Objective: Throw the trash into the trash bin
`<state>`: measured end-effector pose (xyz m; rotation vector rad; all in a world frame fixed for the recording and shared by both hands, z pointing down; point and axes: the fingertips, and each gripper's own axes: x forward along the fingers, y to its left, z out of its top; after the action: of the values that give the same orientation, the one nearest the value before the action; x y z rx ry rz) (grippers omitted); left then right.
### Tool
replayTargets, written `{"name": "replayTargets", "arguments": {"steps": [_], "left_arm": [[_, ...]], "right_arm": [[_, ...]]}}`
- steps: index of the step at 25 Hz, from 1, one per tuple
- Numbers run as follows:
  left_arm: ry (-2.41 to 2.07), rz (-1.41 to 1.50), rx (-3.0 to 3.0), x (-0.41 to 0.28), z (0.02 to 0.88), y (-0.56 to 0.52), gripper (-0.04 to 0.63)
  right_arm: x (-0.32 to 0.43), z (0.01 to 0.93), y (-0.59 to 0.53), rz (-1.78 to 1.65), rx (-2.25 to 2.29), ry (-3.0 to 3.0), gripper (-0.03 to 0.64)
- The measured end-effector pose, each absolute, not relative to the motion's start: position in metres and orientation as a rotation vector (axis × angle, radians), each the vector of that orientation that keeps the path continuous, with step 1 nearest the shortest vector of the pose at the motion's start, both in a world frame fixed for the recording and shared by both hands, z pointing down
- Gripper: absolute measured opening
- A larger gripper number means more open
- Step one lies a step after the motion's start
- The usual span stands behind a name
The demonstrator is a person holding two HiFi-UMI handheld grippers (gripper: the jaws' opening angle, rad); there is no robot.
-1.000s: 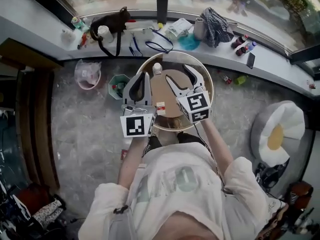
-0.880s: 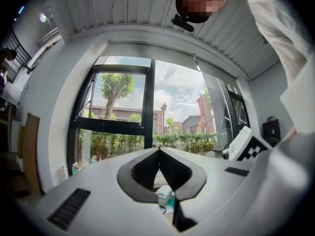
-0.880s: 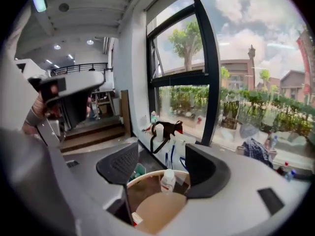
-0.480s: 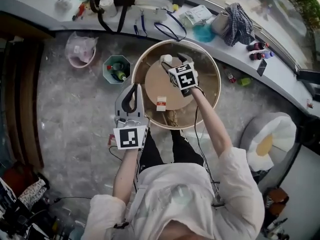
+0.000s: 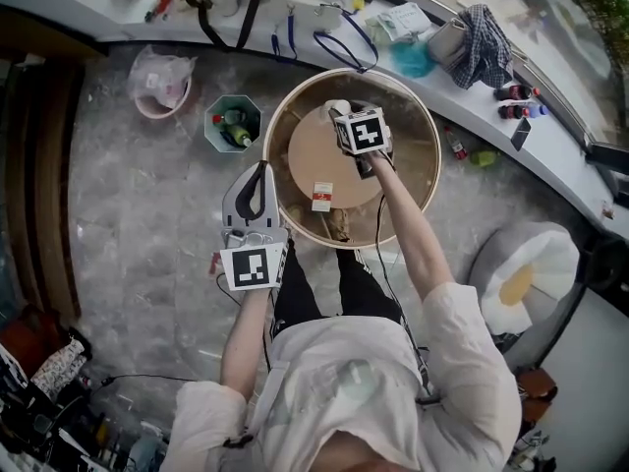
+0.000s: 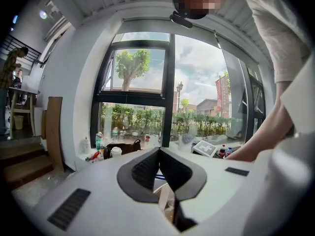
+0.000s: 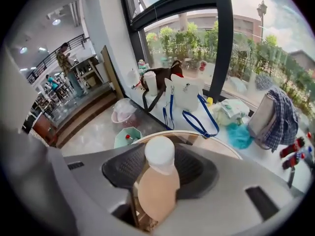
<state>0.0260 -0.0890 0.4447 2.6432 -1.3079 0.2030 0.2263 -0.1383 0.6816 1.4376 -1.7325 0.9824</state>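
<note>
A small bottle (image 5: 334, 107) with a white cap and a peach body (image 7: 156, 191) stands upright at the far side of the round wooden table (image 5: 418, 180). My right gripper (image 5: 344, 121) points steeply down over it. Its jaws flank the bottle on both sides (image 7: 158, 173) and are closing; a thin gap still shows on the left side. My left gripper (image 5: 257, 168) hangs off the table's left edge, shut and holding nothing (image 6: 158, 154). A green octagonal trash bin (image 5: 233, 124) with trash in it sits on the floor left of the table.
A small white packet (image 5: 322, 196) and a brown crumpled scrap (image 5: 337, 226) lie on the table's near part. A pink bin (image 5: 162, 82) lined with a plastic bag stands farther left. The window ledge (image 5: 295, 18) behind carries bags, lanyards, cloth and bottles.
My right gripper has dropped from above the table onto the bottle and narrowed its jaws around it. My left gripper has sunk down beside the table's left edge.
</note>
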Motion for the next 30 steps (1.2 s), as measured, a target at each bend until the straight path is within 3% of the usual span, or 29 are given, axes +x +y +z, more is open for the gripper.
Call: {"name": "replayTargets", "arguments": {"steps": [12,25,30], "left_arm": [[-1.348,0.161,2.679,0.024,0.417,-0.090,0.011],[-1.411,-0.051,2.800,0.034,0.289,-0.078,0.011],[-1.430,-0.104,2.815,0.044,0.266,-0.063,0.011]], "right_arm": [[0.208,0.599,-0.149,0.896,1.517,-1.888,0.189],[0.173,0.318,-0.087,0.415,1.843,-2.404,0.187],[0.170,0.258,-0.033,0.269,1.916,-2.531,0.186]]}}
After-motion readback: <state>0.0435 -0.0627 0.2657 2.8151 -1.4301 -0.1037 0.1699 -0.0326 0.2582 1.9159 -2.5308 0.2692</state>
